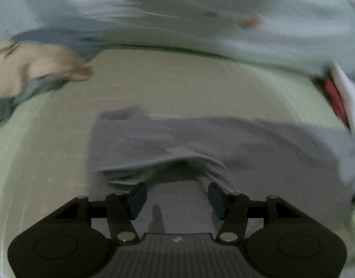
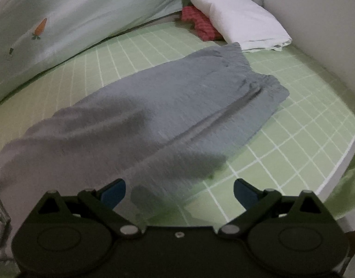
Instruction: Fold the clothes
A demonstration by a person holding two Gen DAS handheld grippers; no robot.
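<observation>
A grey garment lies stretched out on the green checked sheet, its far end bunched near the pillow. My right gripper hovers over its near edge, open wide, with nothing pressed between the blue pads. The left wrist view is blurred. There the same grey garment has a folded edge humped up just ahead of my left gripper. Its jaws stand apart above the cloth and the pads grip nothing.
A pale green duvet with a carrot print runs along the back of the bed. A white pillow lies on a red cloth at the back right, by a wall. Beige and dark clothes lie heaped at the left.
</observation>
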